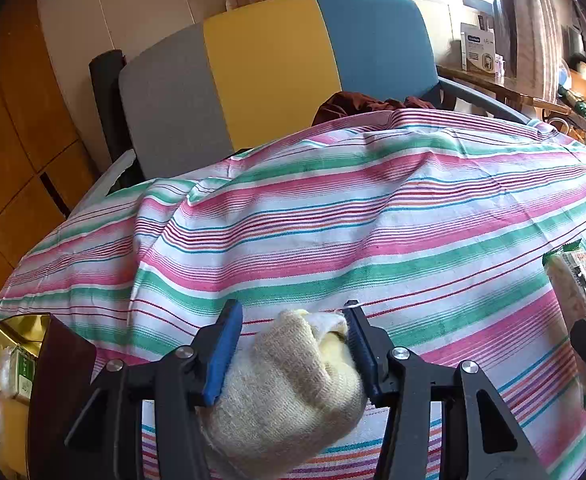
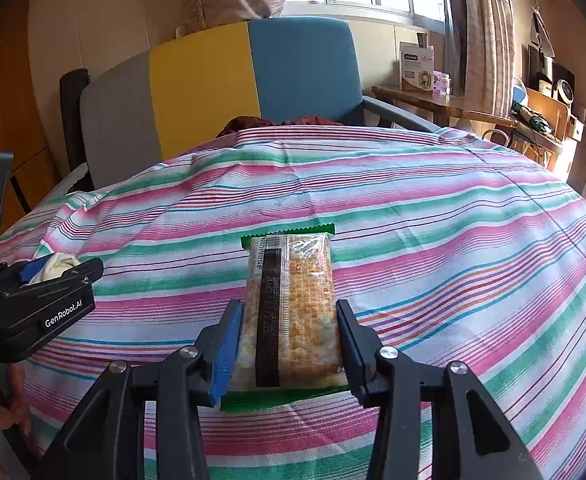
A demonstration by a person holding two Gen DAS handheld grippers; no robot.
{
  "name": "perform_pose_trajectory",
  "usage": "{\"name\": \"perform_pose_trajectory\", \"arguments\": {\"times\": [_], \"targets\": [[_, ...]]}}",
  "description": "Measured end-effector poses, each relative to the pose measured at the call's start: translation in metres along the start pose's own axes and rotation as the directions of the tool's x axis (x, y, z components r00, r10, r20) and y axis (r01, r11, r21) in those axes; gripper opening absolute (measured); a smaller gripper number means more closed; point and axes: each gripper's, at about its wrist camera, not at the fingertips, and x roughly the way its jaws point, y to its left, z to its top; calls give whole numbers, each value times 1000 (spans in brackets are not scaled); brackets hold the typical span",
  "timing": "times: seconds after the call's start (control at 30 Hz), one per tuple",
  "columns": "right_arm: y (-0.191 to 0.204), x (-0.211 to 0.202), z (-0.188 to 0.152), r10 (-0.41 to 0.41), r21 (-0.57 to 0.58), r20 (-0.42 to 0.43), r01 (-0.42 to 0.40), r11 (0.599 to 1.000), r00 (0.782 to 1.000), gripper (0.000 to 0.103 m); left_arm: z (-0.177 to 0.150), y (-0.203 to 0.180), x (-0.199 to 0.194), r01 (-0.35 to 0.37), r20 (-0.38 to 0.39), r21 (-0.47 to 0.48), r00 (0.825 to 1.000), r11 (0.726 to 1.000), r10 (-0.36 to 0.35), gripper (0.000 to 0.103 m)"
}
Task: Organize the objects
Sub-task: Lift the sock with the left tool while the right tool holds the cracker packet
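snack packet (image 1: 573, 312) cut off by the frame edge right of the rolled sock (image 1: 293, 380), its print unreadable, sock's near end hidden behind gripper arms

Counted across both views: one rolled cream knitted sock (image 1: 289, 384); one clear-wrapped rectangular snack pack with green ends (image 2: 293, 304); two black two-finger grippers with blue pads, left (image 1: 291, 346) and right (image 2: 289, 344); one pink, green and white striped cloth (image 1: 373, 216); one grey, yellow and blue panelled chair (image 1: 269, 64); one white printed carton on the sill (image 2: 415, 66).
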Motion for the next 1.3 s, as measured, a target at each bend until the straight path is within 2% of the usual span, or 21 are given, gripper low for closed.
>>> {"name": "perform_pose_trajectory", "arguments": {"times": [0.67,1.3], "targets": [[-2,4,1,-9,16,-9,9,1000,1000,46,-13,1,-23,-34,60,0,998,999,34,52],[0,0,0,-21,7,6,21,1000,1000,46,-32,19,-67,-6,63,-35,998,999,8,52]]}}
